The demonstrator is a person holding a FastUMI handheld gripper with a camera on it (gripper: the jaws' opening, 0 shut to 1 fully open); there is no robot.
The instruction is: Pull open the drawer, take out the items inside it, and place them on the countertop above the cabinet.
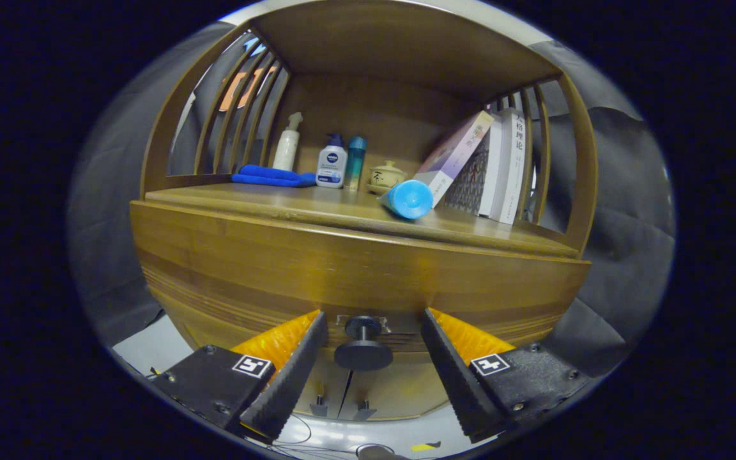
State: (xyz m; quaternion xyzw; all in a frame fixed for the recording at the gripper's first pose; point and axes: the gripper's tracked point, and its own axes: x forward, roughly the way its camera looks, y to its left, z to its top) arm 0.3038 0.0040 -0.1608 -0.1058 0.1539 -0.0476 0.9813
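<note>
A wooden cabinet fills the view, its drawer front (355,268) a broad curved band below the countertop (317,207). A dark round knob (363,345) sticks out from the drawer's lower middle. My gripper (374,348) is open, one finger on each side of the knob with a gap on both sides, touching nothing. The drawer looks closed, so its contents are hidden. On the countertop a blue tube (407,199) lies on its side.
At the back of the countertop stand a white pump bottle (287,144), a white-and-blue bottle (331,163), a teal bottle (355,161), a small lidded pot (386,176) and leaning books (489,166). A folded blue cloth (271,176) lies at left. Slatted sides enclose the shelf.
</note>
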